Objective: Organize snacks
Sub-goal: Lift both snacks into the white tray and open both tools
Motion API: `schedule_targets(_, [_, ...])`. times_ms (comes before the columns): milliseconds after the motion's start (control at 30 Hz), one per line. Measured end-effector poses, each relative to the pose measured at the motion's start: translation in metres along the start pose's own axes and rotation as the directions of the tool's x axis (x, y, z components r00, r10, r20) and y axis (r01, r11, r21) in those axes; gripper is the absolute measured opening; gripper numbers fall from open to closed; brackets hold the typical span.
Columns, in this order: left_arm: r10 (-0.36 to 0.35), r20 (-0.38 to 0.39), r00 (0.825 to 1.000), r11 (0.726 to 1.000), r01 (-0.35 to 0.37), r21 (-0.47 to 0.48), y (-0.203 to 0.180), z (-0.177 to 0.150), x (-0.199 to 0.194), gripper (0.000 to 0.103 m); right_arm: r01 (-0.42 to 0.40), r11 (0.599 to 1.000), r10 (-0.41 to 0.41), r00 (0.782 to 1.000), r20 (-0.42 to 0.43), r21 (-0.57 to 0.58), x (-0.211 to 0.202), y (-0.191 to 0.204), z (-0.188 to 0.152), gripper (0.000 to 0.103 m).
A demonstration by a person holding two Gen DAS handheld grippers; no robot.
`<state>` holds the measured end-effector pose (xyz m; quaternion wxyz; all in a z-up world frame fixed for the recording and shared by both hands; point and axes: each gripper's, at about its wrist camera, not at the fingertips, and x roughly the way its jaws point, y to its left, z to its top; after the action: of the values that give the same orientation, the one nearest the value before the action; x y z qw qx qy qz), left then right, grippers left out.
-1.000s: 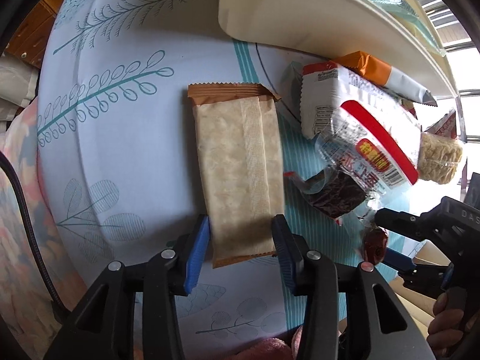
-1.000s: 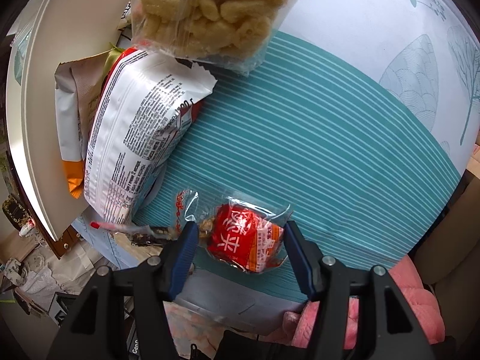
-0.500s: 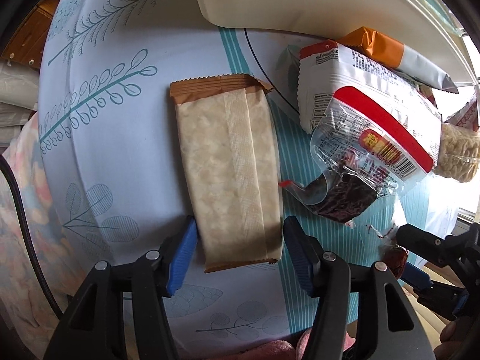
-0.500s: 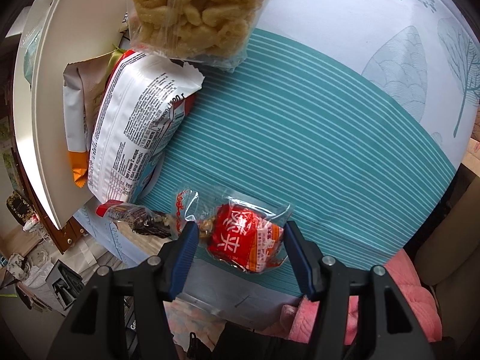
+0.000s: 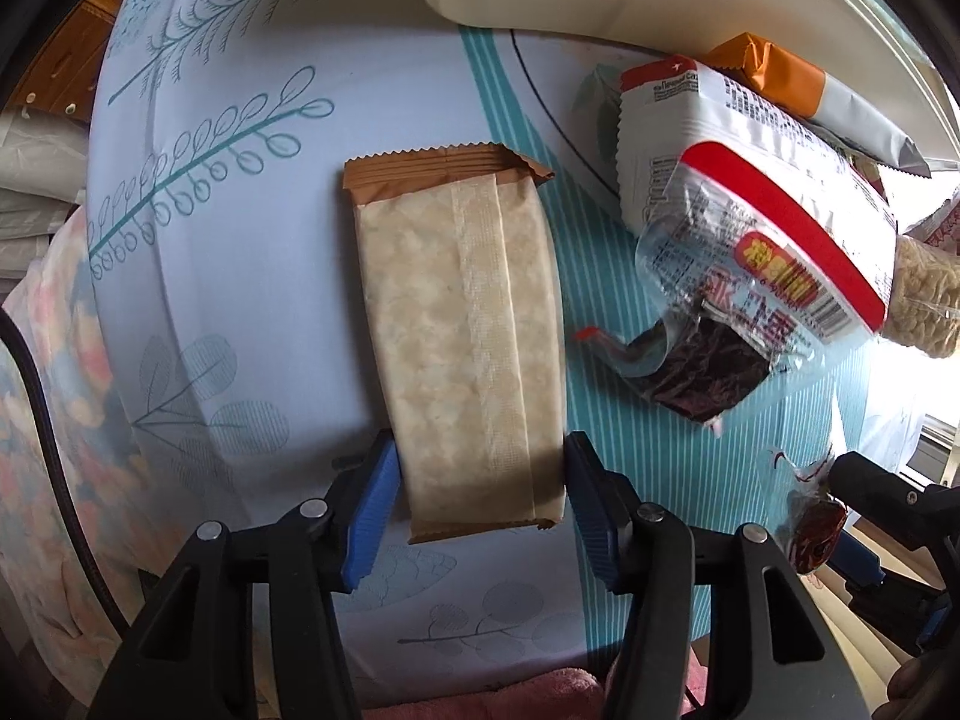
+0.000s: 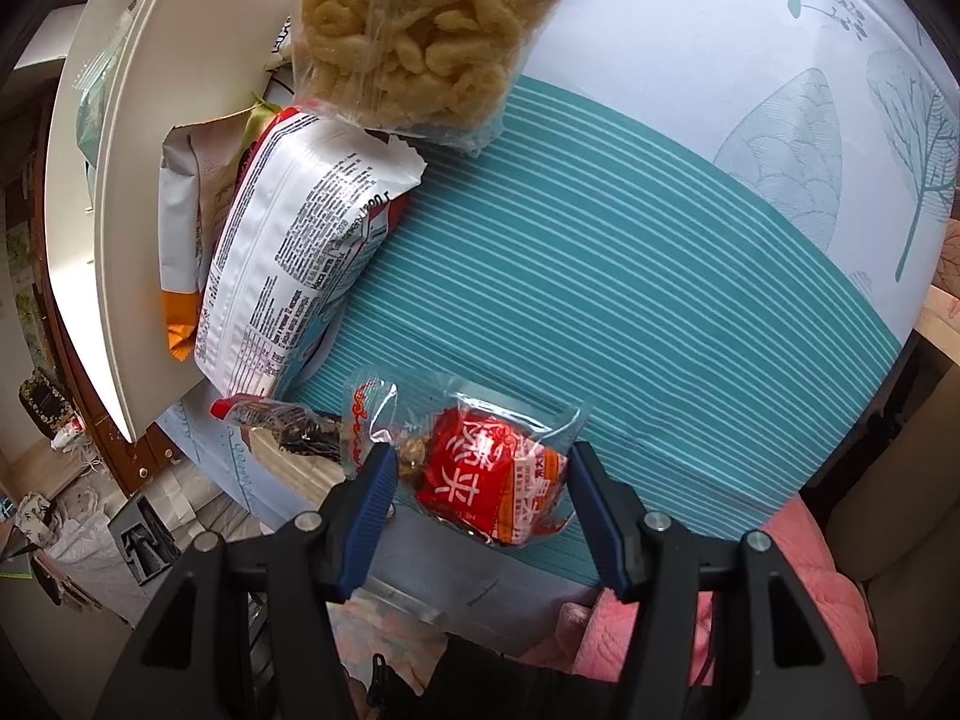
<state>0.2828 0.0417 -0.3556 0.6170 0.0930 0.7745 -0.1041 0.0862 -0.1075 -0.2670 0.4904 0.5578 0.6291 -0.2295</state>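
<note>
A tan wafer packet with brown ends lies flat on the leaf-print tablecloth. Its near end sits between the jaws of my left gripper. Those jaws are closing, and the blue pads stand right beside the packet's long edges without squeezing it. My right gripper is shut on a small red snack pack in clear wrap, at the table's near edge. The left wrist view shows that same red snack pack low on the right, in the right gripper.
A white tray stands at the back, with an orange-and-grey packet under its rim. A white printed bag, a clear bag of dark snack and a bag of yellow puffs lie beside it. A hand shows at bottom right.
My left gripper's jaws have spread from a narrow hold on the packet's end and moved further along it. The right gripper has kept still with the red pack.
</note>
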Motion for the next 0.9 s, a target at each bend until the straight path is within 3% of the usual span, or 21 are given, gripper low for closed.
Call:
schedule_targets(333, [-0.042, 0.039, 0.998, 0.998, 0.040, 0.042, 0.024, -0.032, -0.040, 0.052, -0.055, 0.998, 0.056, 0.998, 0.042, -0.033, -0.019, -0.007, -0.025, 0.059])
schedule_targets(600, [-0.094, 0.135, 0.986, 0.994, 0.087, 0.061, 0.037, -0.055, -0.097, 0.050, -0.091, 0.991, 0.103, 0.986, 0.128, -0.100, -0.048, -0.004, -0.049, 0.059])
schedule_targets(633, [-0.094, 0.148, 0.984, 0.994, 0.086, 0.061, 0.040, -0.058, -0.105, 0.041, -0.093, 0.990, 0.108, 0.984, 0.140, -0.110, -0.051, -0.002, -0.052, 0.059])
schedule_targets(667, [-0.092, 0.165, 0.982, 0.995, 0.083, 0.057, 0.044, -0.059, -0.112, 0.012, -0.093, 0.988, 0.111, 0.982, 0.151, -0.124, -0.055, 0.000, -0.053, 0.059])
schedule_targets(767, [-0.164, 0.160, 0.973, 0.986, 0.160, 0.039, 0.046, -0.059, -0.129, 0.010, -0.089, 0.982, 0.118, 0.977, 0.180, -0.166, -0.068, 0.009, -0.058, 0.059])
schedule_targets(900, [-0.153, 0.194, 0.969, 0.988, 0.150, 0.027, 0.046, -0.060, -0.143, 0.010, -0.086, 0.972, 0.132, 0.970, 0.203, -0.221, -0.081, 0.023, -0.062, 0.059])
